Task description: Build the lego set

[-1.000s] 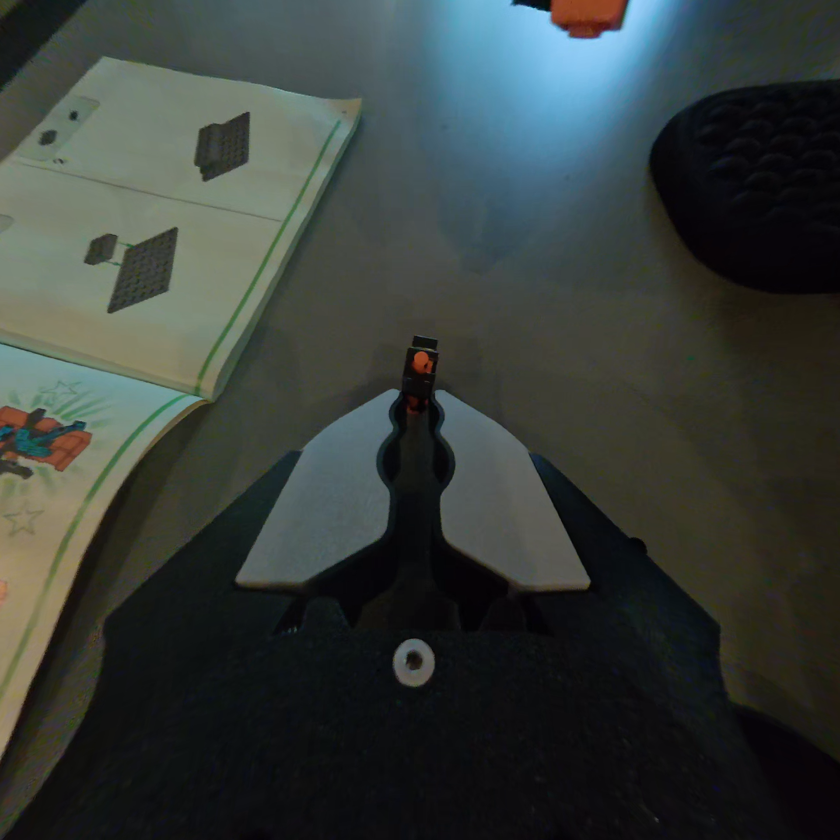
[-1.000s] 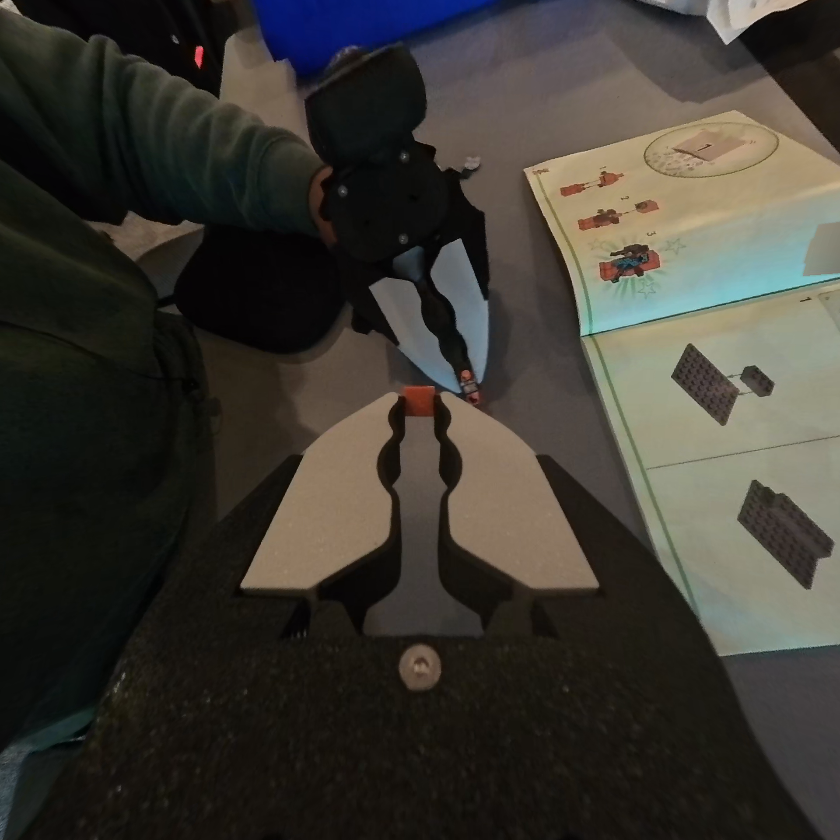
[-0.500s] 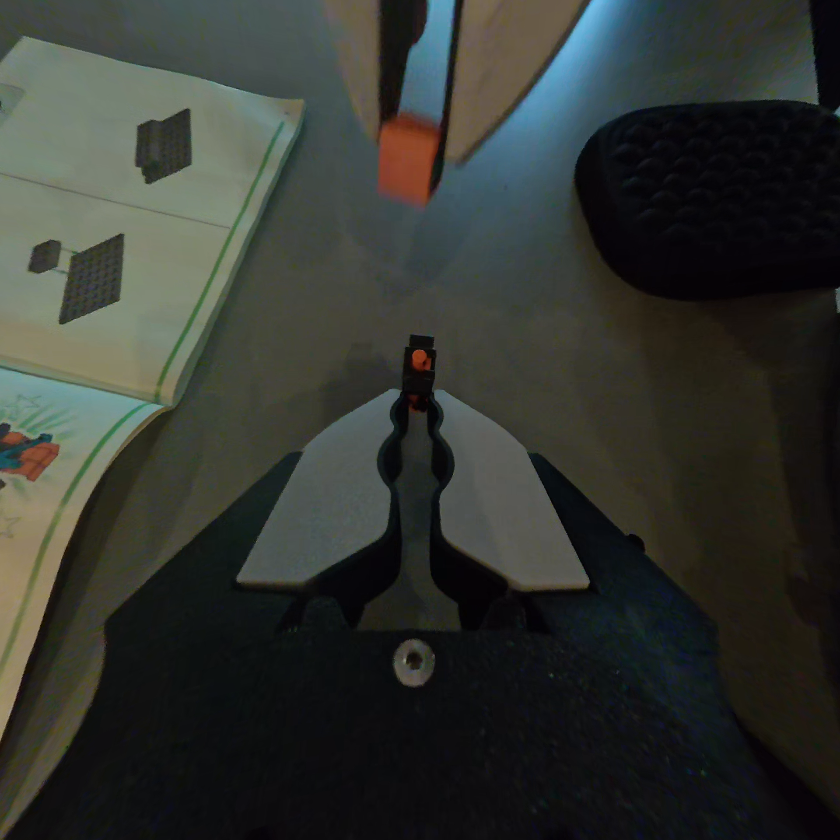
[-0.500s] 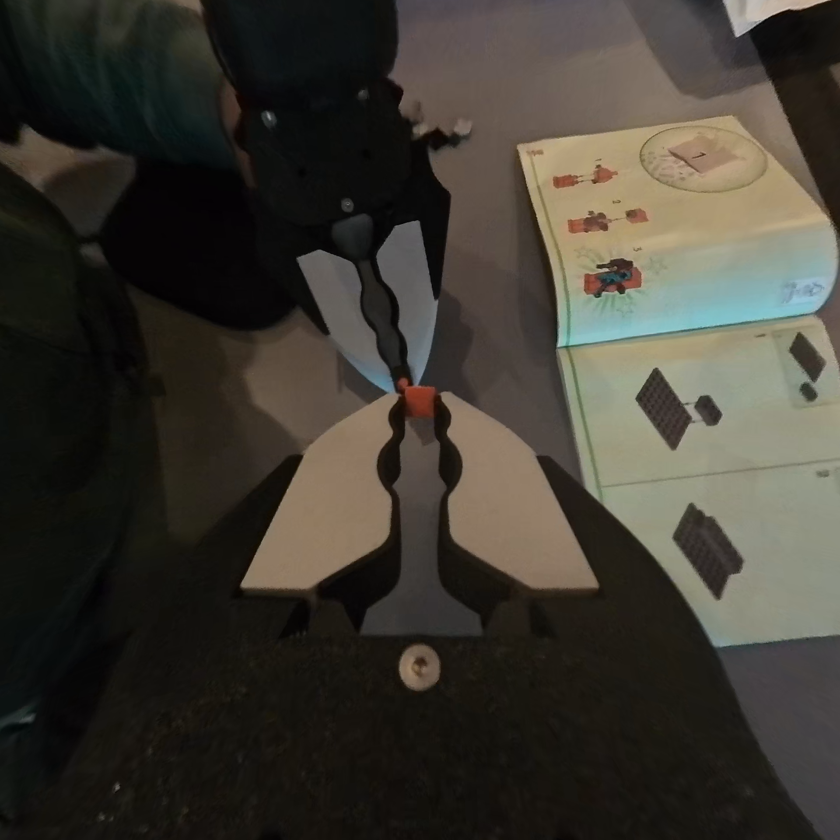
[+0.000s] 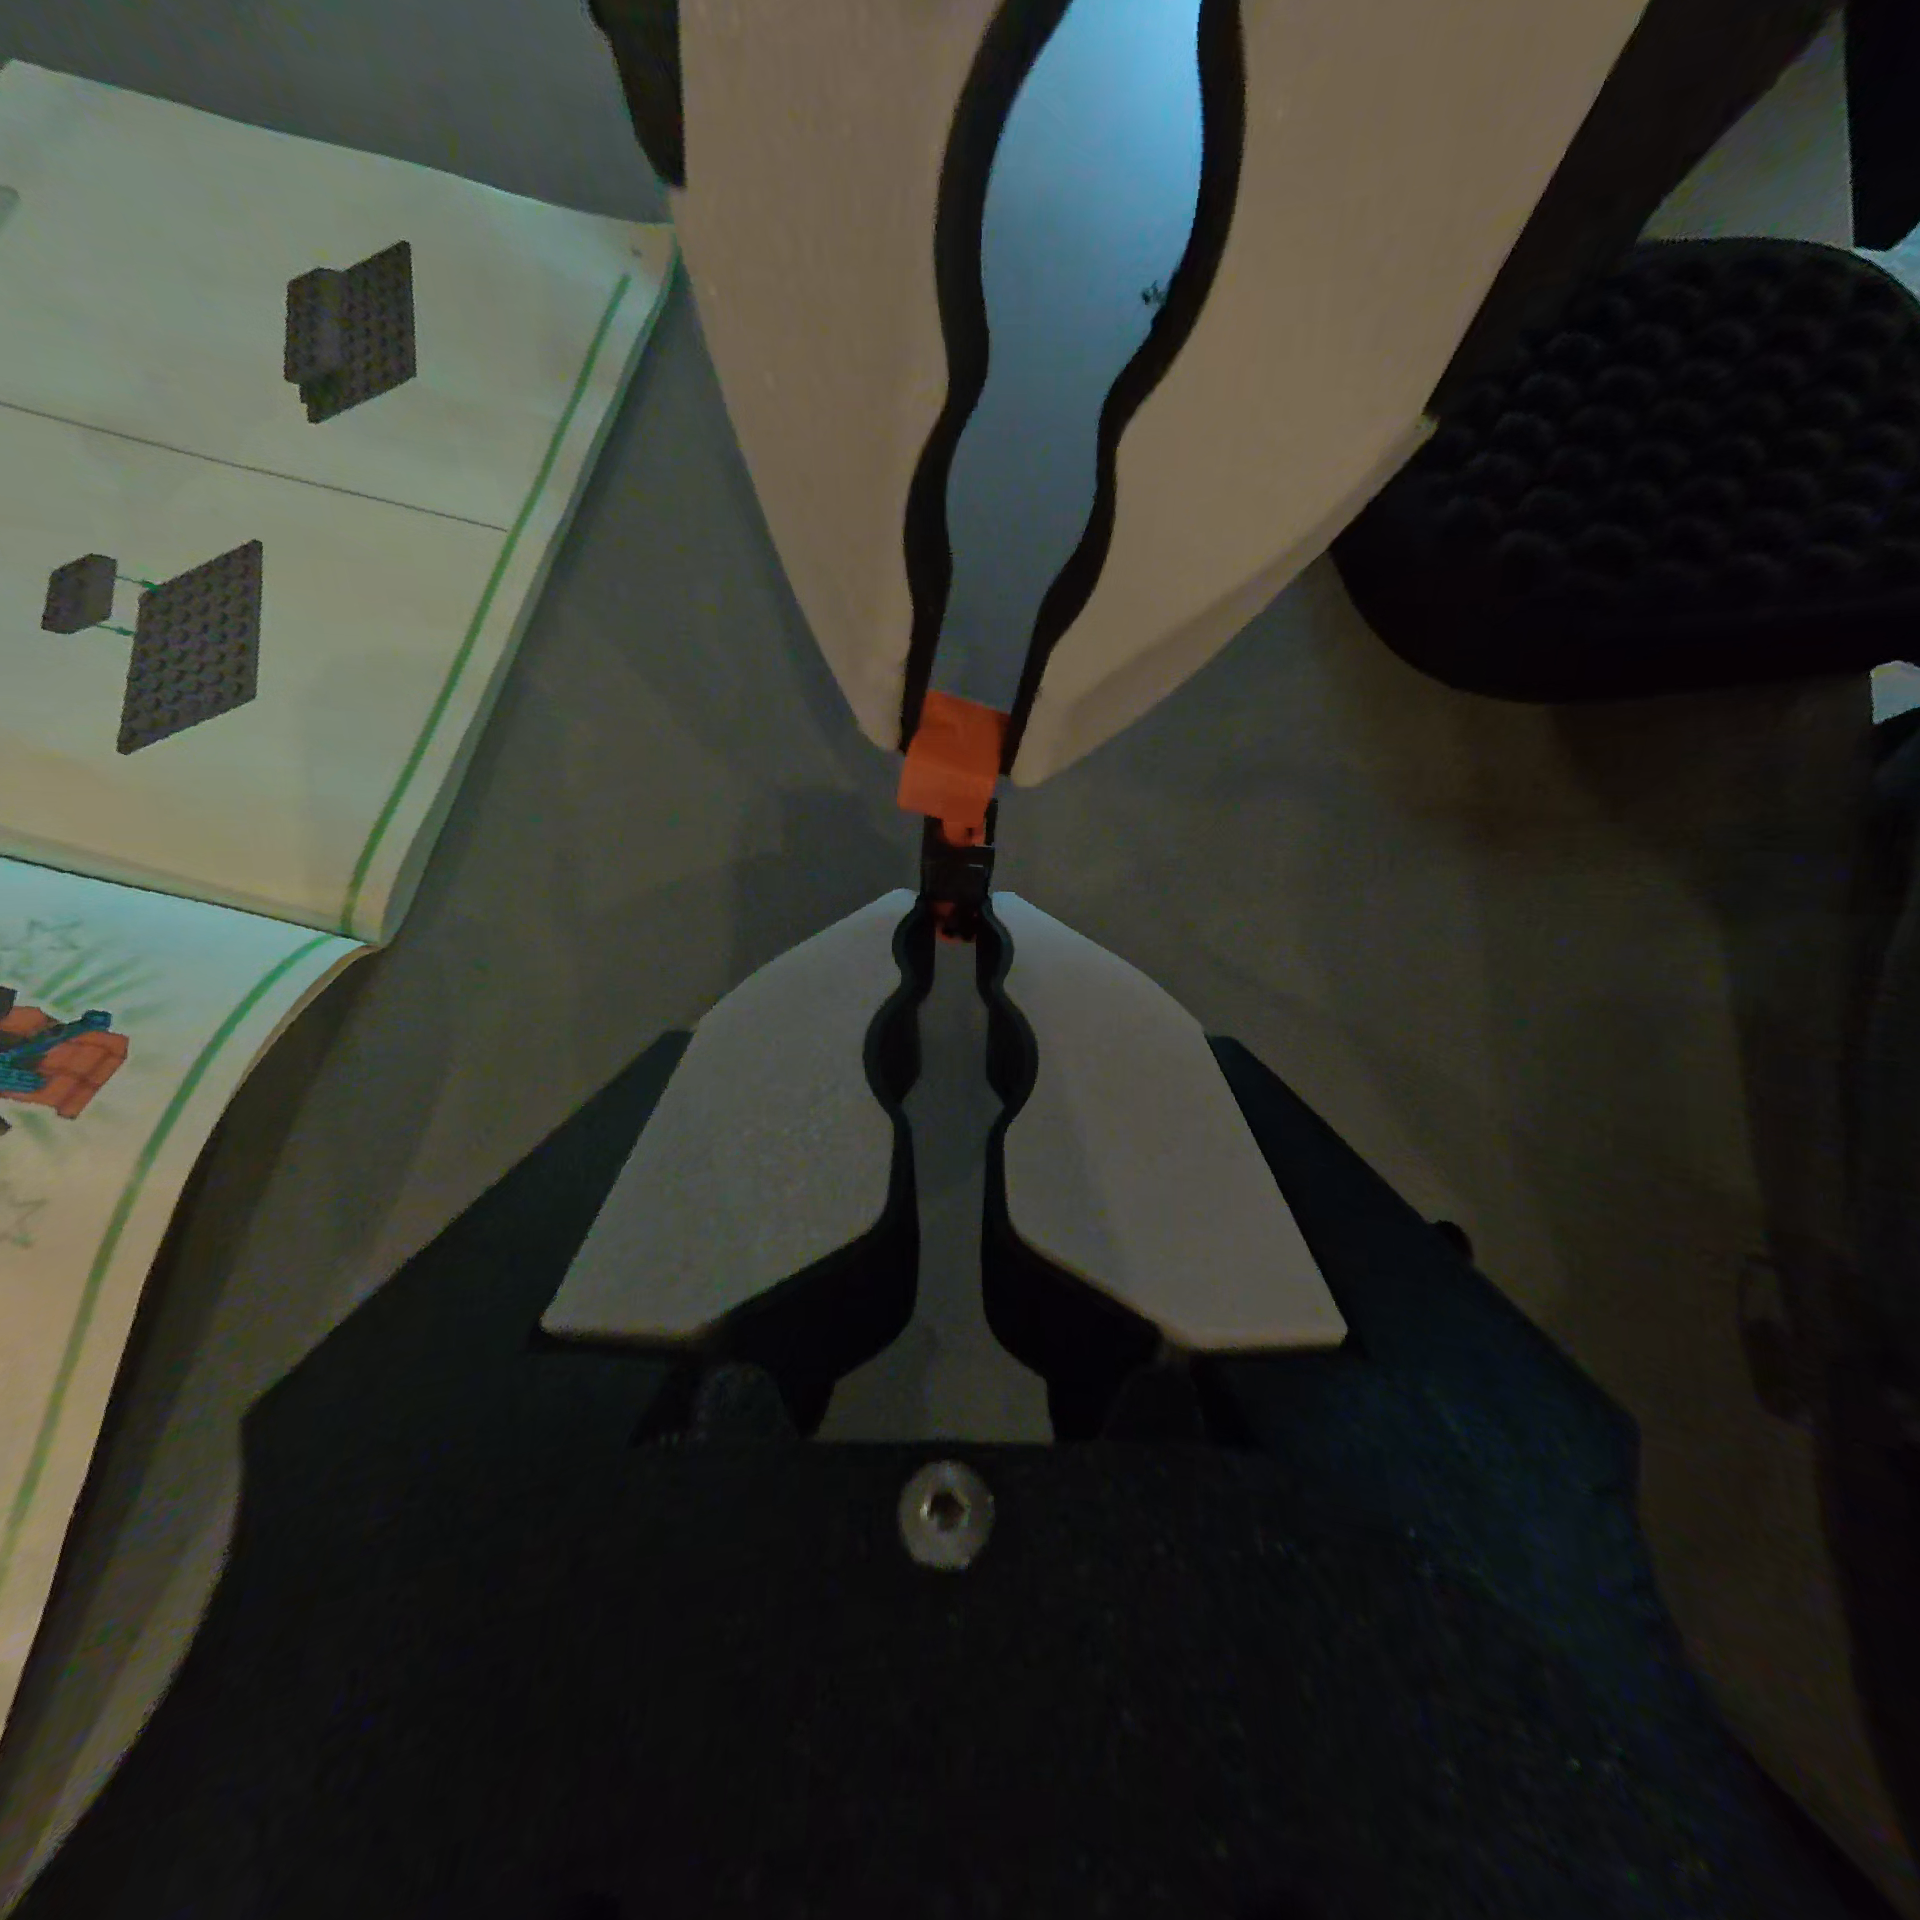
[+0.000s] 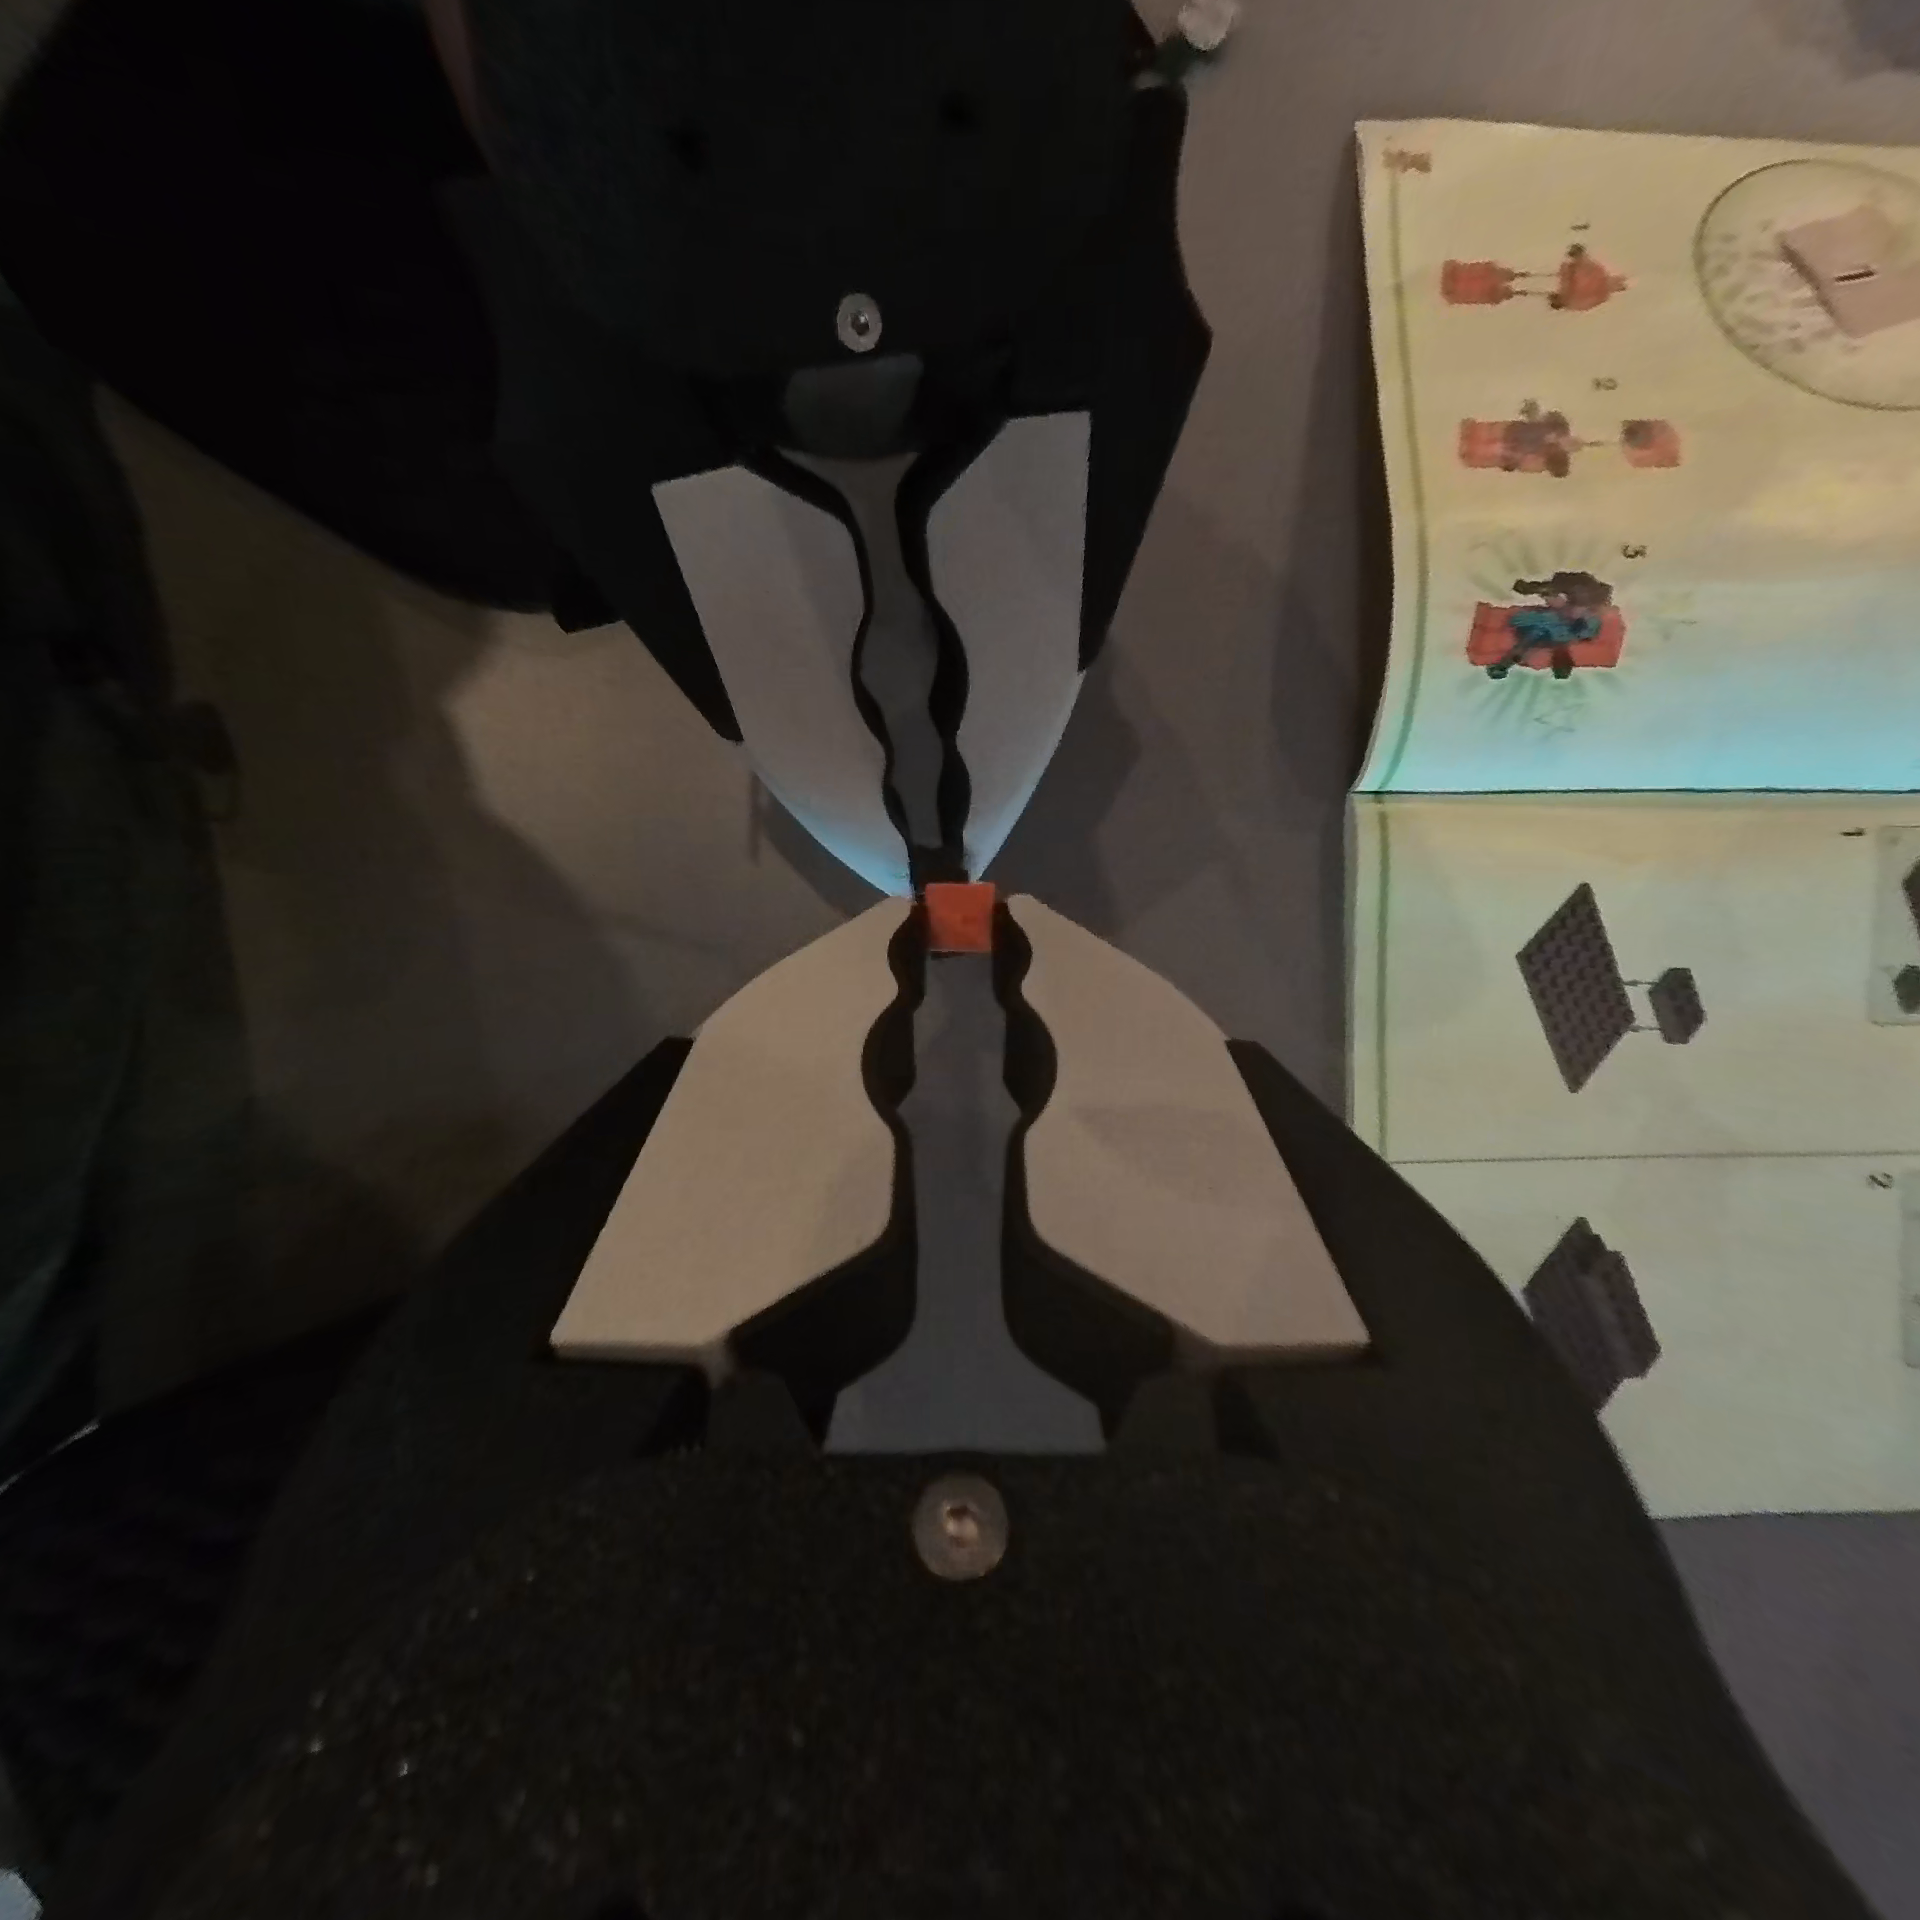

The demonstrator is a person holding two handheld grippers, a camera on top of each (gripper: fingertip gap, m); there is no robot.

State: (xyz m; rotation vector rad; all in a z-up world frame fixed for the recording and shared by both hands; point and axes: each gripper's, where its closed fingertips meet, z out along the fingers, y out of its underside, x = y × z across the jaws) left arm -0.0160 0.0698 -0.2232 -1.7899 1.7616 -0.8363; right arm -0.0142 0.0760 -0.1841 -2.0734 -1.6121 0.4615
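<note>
My left gripper [image 5: 954,906] is shut on a small black and orange lego piece [image 5: 958,871] that sticks out past its tips. My right gripper [image 6: 958,920] is shut on an orange brick [image 6: 959,915]. In the left wrist view the right gripper [image 5: 954,764] comes in from the top, and its orange brick [image 5: 948,764] meets the top of the small piece tip to tip. In the right wrist view the left gripper [image 6: 940,857] points down at the brick, and its small piece is mostly hidden behind the brick.
An open instruction booklet [image 5: 260,540] lies on the grey table, left in the left wrist view and right in the right wrist view [image 6: 1642,810]. A black bumpy pad [image 5: 1662,468] lies to the right. A person's dark sleeve [image 6: 125,727] fills the left. Spacing between my two grippers at the tips: around 4 cm.
The two grippers have closed in on each other. The orange brick, apart from the small piece before, now touches its tip. Both grippers stay shut on their pieces.
</note>
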